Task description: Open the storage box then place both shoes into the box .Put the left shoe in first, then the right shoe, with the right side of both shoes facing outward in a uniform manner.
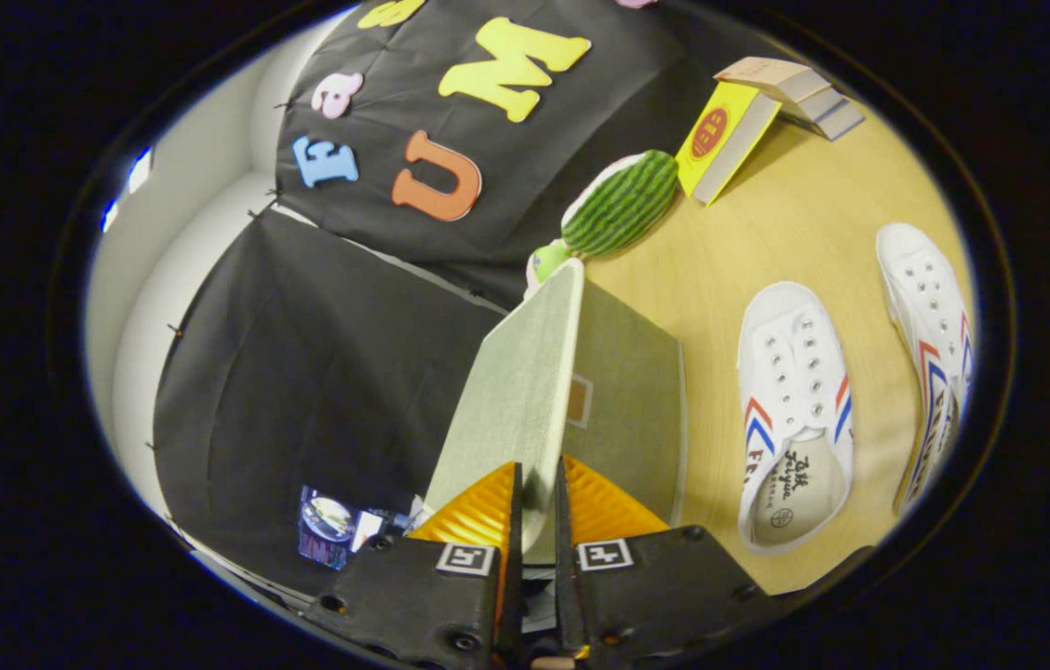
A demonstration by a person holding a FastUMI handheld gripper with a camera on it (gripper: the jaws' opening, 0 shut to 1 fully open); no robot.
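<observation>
wooden table (767, 242), shoes (795, 409), box (627, 409), books (795, 93)

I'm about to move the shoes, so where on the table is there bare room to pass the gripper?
The gripper is shut on the box lid. Bare table lies between the watermelon toy, the books and the two shoes' toes. A narrow strip separates the storage box from the near shoe. The far shoe crowds the near one.

- A staged recording booth, not a lived-in room: black cloth (302, 372) hangs as the walls.
- A pale wooden table (795, 233) carries props: stacked books (795, 93) far off, and a watermelon-patterned toy (623, 205) nearer.
</observation>
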